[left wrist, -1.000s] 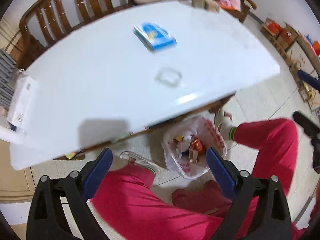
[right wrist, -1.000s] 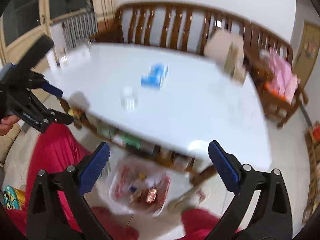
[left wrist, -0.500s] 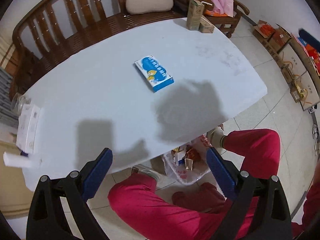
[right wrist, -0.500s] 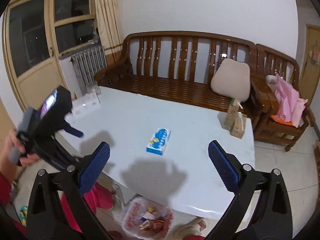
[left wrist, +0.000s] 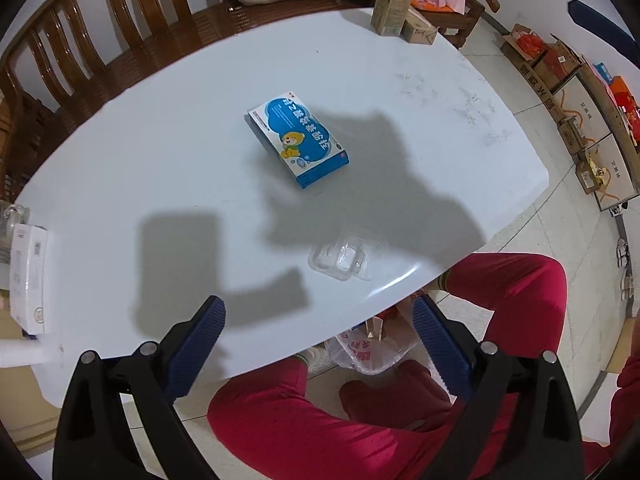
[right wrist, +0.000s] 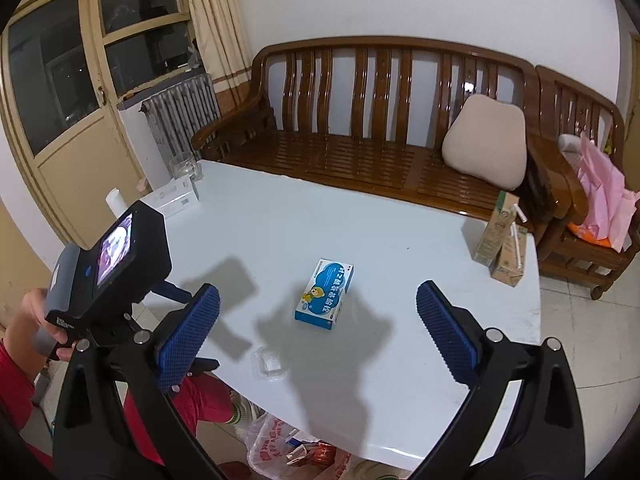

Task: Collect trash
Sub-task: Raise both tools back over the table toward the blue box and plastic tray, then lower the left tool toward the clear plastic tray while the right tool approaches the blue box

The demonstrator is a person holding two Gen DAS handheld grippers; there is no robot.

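A blue and white medicine box (left wrist: 298,142) (right wrist: 325,296) lies flat mid-table. Nearer the front edge rests a clear plastic blister tray (left wrist: 347,257) (right wrist: 270,362). Two drink cartons (left wrist: 394,2) (right wrist: 500,242) occupy the far right corner, one upright and one lying down. A white plastic trash bag (left wrist: 370,350) (right wrist: 298,450) holding wrappers sits on the floor under the table's front edge. My left gripper (left wrist: 318,326) hovers open above the front edge, empty. Raised above the table, my right gripper (right wrist: 318,322) is open and empty, with the medicine box framed between its fingers.
The white table (left wrist: 160,152) fills most of both views. A white box (left wrist: 26,276) and a glass jar (right wrist: 184,166) sit at its left end. A wooden bench (right wrist: 360,152) with a beige cushion (right wrist: 486,140) stands behind. Red-trousered legs (left wrist: 516,304) are beside the bag; cardboard boxes (left wrist: 580,128) line the right wall.
Both grippers have risen from low beside the trash bag to above the table. The bag has dropped to the lower edge of both views, and the tabletop items are now sharp.
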